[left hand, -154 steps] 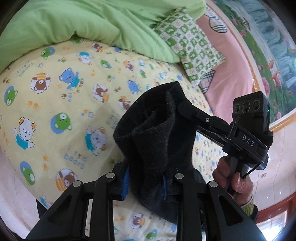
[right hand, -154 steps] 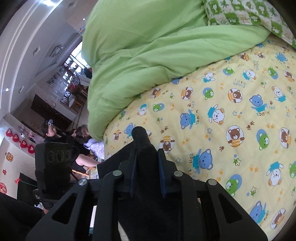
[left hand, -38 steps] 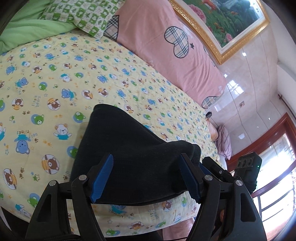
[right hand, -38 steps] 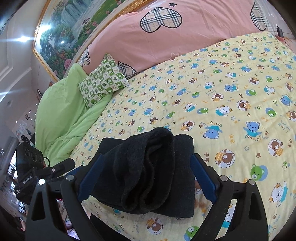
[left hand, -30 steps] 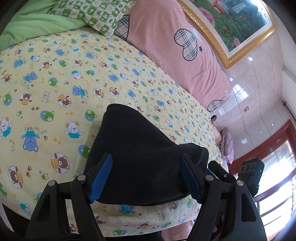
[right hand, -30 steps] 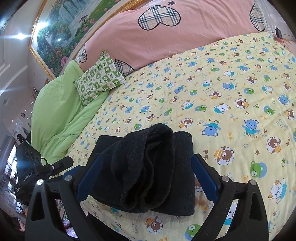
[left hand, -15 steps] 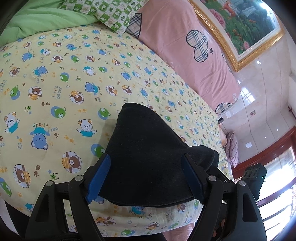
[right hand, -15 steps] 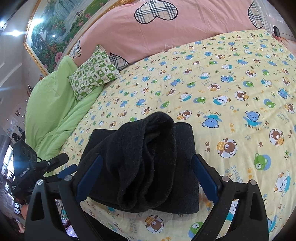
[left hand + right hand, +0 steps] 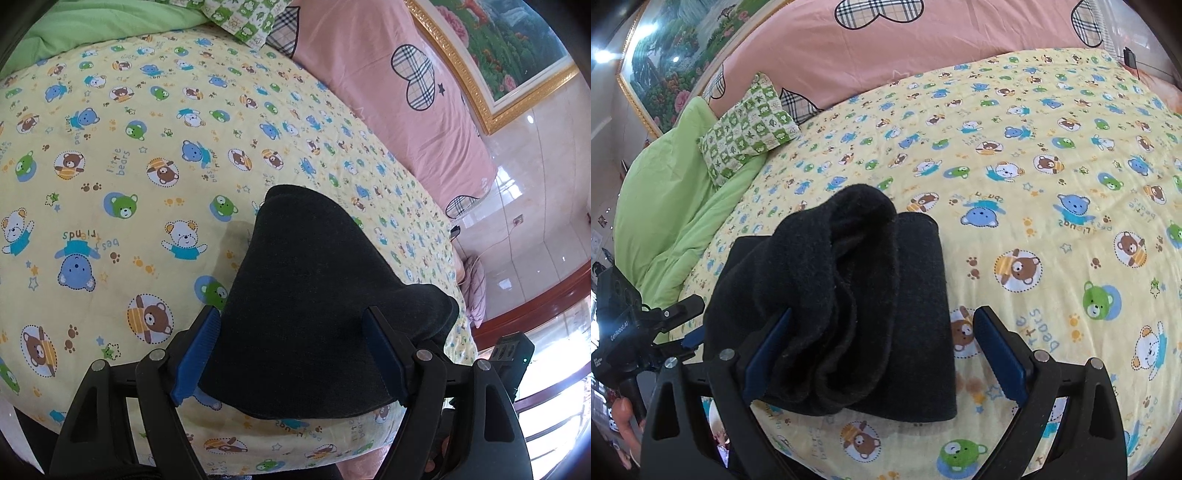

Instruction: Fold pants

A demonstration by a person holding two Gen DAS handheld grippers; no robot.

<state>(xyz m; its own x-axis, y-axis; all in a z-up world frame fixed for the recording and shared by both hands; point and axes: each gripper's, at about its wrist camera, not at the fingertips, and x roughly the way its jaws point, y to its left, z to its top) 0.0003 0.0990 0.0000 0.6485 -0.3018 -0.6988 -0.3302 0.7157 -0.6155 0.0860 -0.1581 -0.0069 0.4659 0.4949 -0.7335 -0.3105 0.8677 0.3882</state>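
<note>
Yellow quilted bedspread (image 9: 1052, 155) printed with cartoon bears covers the bed; pink headboard cover (image 9: 923, 44) with plaid hearts behind, gilt-framed landscape painting (image 9: 517, 44) above, glossy tiled wall. Green duvet (image 9: 665, 206) and checked pillow (image 9: 746, 129) far side. Black fleecy pants (image 9: 849, 295), folded into a thick bundle, lie near bed edge. Left gripper (image 9: 291, 354) and right gripper (image 9: 882, 350): jaws spread wide, holding nothing, blue pads flanking the bundle

Five seconds back both grippers clamped black fleece pants (image 9: 306, 314) in air. Now pants lie folded on yellow bear-print bedsheet (image 9: 122, 177); left gripper (image 9: 291, 356) and right gripper (image 9: 882, 358) fingers spread wide, released.
</note>
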